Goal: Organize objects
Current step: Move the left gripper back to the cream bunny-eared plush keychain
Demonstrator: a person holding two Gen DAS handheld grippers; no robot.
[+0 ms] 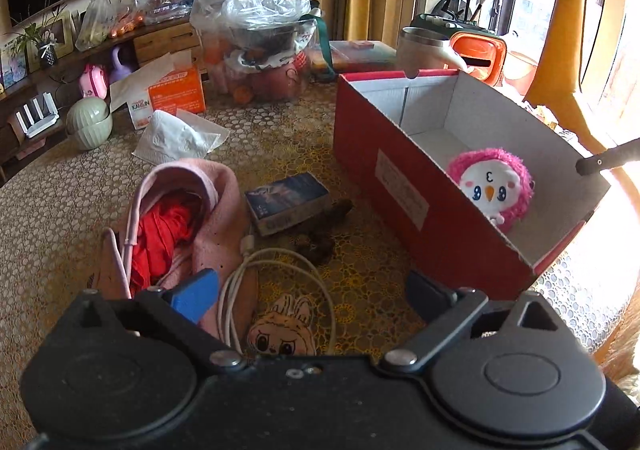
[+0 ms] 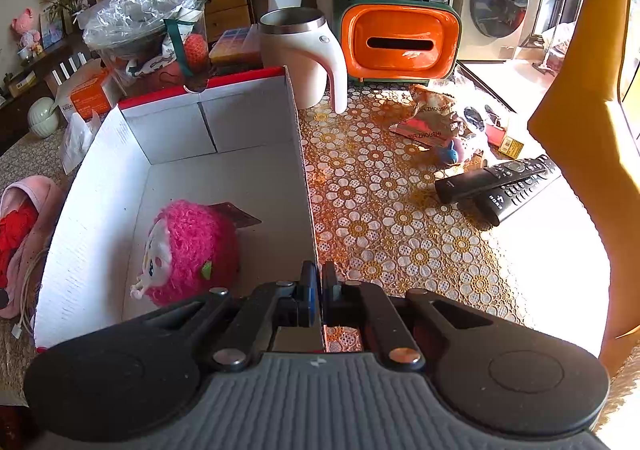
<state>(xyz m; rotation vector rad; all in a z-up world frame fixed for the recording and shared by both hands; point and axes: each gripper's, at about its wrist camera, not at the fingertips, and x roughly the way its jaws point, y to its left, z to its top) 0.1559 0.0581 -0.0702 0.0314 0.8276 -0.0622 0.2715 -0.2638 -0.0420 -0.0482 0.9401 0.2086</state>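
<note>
Left hand-held gripper [image 1: 312, 296] gapes empty over cable [image 1: 276, 262]; right hand-held gripper [image 2: 319, 282] pinches box [image 2: 304, 170] wall, unseen leftward.

Orange-white carton [image 1: 168, 94], left wrist view, upper left: "KAI IN", partly hidden. Crumpled wrapper [image 2: 428, 118], right wrist view, right of centre: "ZHOUSHI". Plush face [image 1: 489, 188]: "3".

Strong daylight pours in from the windows on the right, and the flower-patterned lace tablecloth [image 2: 384, 202] is blown out to pure white just right of the two black remote controls [image 2: 500, 186], which throw short dark shadows toward the camera. Left of the red cardboard box with white inside [image 1: 384, 186] things sit dimmer but evenly lit. Both fisheye views bend hard at the edges, and focus looks decent with no real motion blur.
</note>
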